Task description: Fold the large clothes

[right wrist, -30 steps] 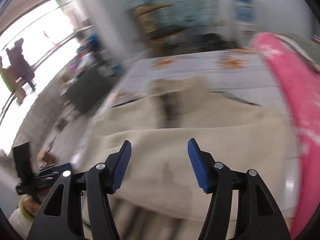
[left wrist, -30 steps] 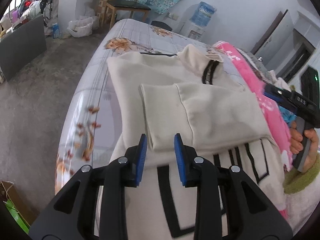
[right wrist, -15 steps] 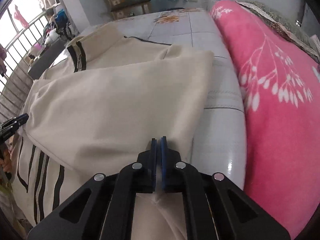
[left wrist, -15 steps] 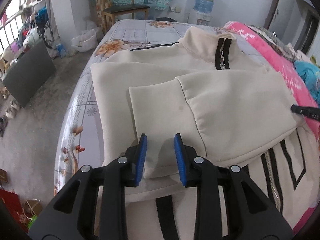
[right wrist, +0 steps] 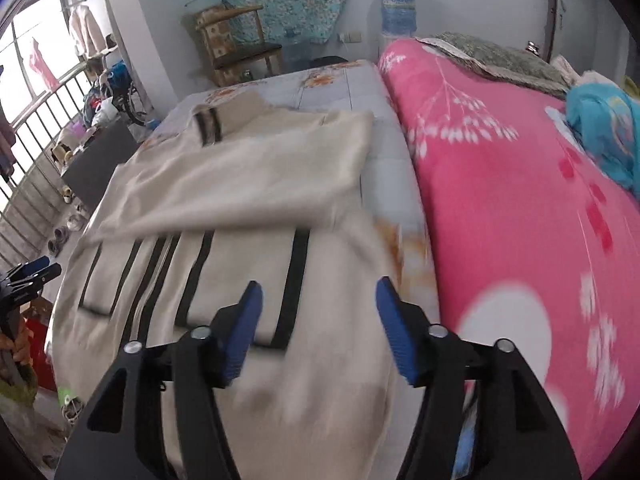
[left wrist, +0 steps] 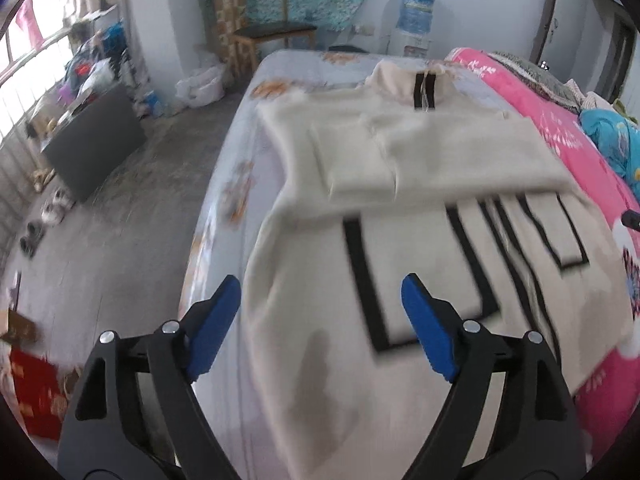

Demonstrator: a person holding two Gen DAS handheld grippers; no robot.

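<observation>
One cream jacket (left wrist: 440,152), one pink blanket (right wrist: 500,184), one wooden chair (left wrist: 264,36), one water dispenser (left wrist: 416,20), two grippers (left wrist: 320,320) (right wrist: 318,320)

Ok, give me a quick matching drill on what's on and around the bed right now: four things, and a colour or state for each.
Things:
1. jacket
2. blanket
3. left tongs
4. water bottle

Descriptions:
A. pink with white sprigs
B. blue, by the far wall
C. cream, sleeves folded across
D. open, nothing between the pads

Pairs: 1-C, 2-A, 3-D, 4-B
</observation>
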